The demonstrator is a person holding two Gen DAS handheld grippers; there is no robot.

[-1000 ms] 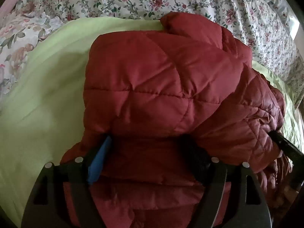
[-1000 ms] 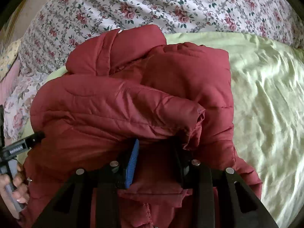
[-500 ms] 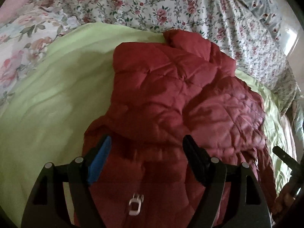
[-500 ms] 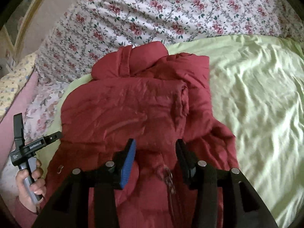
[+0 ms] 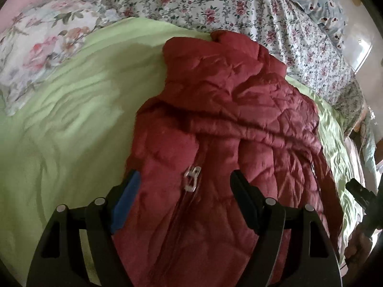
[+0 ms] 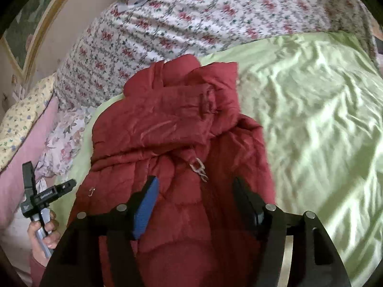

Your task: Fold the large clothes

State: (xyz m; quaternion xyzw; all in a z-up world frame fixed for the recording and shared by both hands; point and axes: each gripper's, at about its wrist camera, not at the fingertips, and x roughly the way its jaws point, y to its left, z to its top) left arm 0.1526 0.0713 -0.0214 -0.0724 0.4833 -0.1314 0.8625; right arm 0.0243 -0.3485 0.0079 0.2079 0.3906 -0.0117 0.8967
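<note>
The jacket (image 5: 227, 124) lies on the sheet (image 5: 71, 131) on the bed, just ahead of the left claw (image 5: 184, 186) and under it. Its zipper pull (image 5: 191, 177) sits between that claw's fingers. The pillow (image 5: 43, 43) lies far ahead, to the left.

Red quilted jacket (image 5: 227, 124), crumpled, partly folded, zipper pull (image 5: 192, 177) exposed, lying on green sheet (image 5: 71, 119).

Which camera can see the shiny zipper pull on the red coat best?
The left wrist view: the zipper pull sits sharp and nearly centred on the red quilted jacket. The right wrist view shows it too, but blurrier and lying at a slant.
</note>
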